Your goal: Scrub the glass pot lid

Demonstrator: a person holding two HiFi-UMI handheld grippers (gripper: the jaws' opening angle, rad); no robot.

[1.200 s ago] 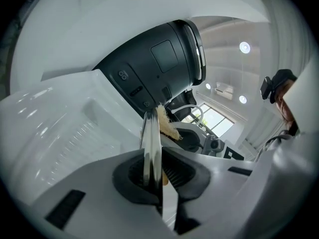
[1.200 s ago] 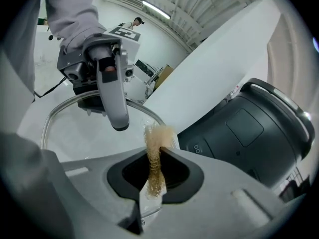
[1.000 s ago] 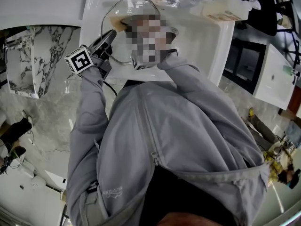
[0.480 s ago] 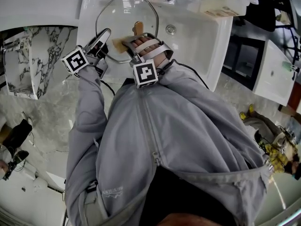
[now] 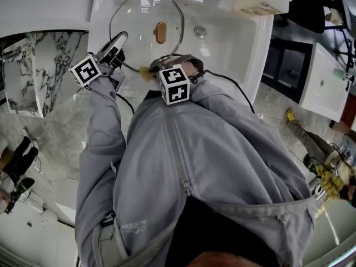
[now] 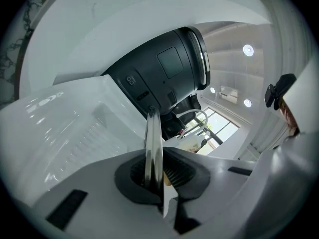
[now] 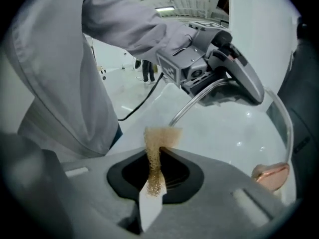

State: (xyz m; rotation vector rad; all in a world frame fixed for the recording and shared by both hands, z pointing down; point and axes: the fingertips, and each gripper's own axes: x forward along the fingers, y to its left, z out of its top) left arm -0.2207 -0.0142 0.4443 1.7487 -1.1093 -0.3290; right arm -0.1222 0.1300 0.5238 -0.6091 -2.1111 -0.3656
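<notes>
**The work lies up-frame**

The round clear glass pot lid (image 5: 146, 15) sits upper centre in the head view, the left gripper (image 5: 118, 39) clamped on its left rim. The right gripper (image 5: 152, 68) (nearer the glass face) pinches a tan scouring pad (image 5: 143, 69) at the lower rim, and the glass spreads up-frame from it.

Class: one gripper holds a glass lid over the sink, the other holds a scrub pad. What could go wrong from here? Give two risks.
1. The left gripper holds the glass lid only by its thin rim; scrubbing pressure may twist it loose into the sink.
2. The right gripper pinches only a narrow strip of the scrub pad, which may pull out while rubbing.
</notes>
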